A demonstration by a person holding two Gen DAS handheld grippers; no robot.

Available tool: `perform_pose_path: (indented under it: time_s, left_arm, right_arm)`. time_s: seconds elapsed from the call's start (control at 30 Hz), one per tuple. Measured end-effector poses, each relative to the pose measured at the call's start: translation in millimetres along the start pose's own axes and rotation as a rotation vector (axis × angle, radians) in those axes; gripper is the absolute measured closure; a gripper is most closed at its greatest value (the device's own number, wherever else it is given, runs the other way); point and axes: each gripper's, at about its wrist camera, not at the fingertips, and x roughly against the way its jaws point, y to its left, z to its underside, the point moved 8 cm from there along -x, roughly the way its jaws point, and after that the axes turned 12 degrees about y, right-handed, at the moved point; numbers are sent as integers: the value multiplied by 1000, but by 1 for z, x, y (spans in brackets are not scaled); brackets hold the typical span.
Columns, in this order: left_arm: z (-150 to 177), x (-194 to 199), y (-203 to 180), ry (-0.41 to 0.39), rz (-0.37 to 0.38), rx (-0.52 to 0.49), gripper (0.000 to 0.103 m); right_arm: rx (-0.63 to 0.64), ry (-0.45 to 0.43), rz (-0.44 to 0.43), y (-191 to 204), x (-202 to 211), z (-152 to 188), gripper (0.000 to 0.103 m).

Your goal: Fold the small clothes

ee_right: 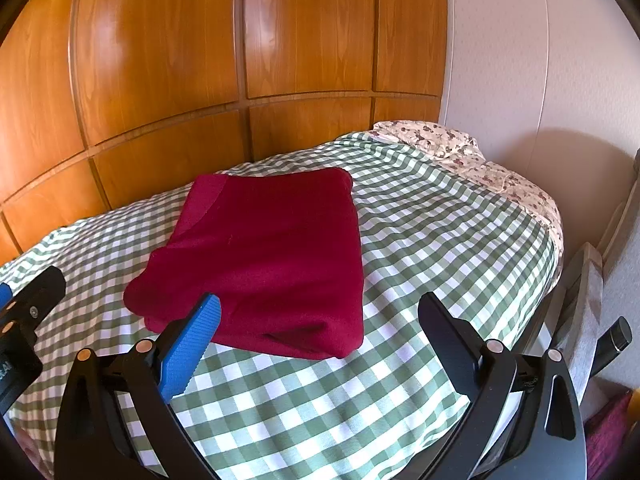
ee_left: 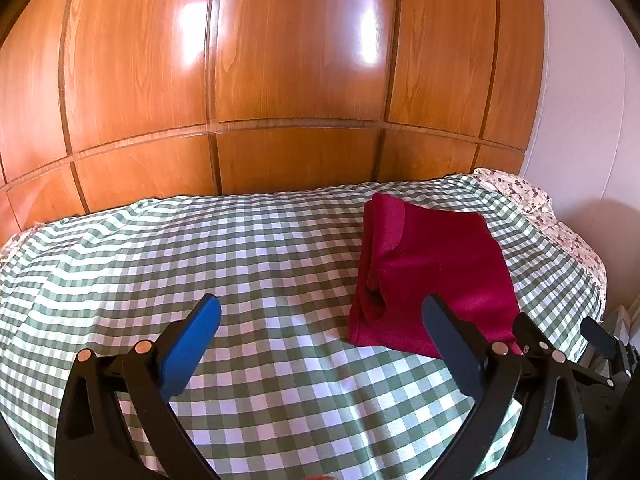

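A dark red garment (ee_left: 432, 272) lies folded into a flat rectangle on the green-and-white checked cloth (ee_left: 240, 248); it also shows in the right wrist view (ee_right: 272, 256). My left gripper (ee_left: 320, 312) is open and empty, hovering above the cloth to the left of the garment. My right gripper (ee_right: 320, 312) is open and empty, just in front of the garment's near edge. Its left finger (ee_right: 196, 340) overlaps the garment's near corner in view. The right gripper also shows at the right edge of the left wrist view (ee_left: 560, 344).
The checked cloth (ee_right: 440, 240) covers a bed with a flowered sheet (ee_right: 460, 148) at its far right end. A wooden panelled wall (ee_left: 280, 80) stands behind. A white wall (ee_right: 540, 80) and a radiator (ee_right: 584, 304) are to the right.
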Motion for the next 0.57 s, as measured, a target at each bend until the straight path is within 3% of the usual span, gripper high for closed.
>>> perform_pose_path:
  time_s: [0.2, 0.37, 0.5, 0.57]
  left_arm:
    - [-2, 2, 0, -19, -16, 0, 3]
    - [1, -8, 2, 18, -23, 12, 3]
    - [4, -17, 8, 46, -39, 35, 3]
    - [6, -23, 12, 61, -50, 44, 3]
  right_arm:
    - [3, 8, -5, -1, -3, 1, 5]
    - [-10, 5, -23, -8, -6, -4, 5]
    - [-81, 13, -24, -40, -22, -27, 4]
    - [-126, 32, 18, -66, -46, -44, 4]
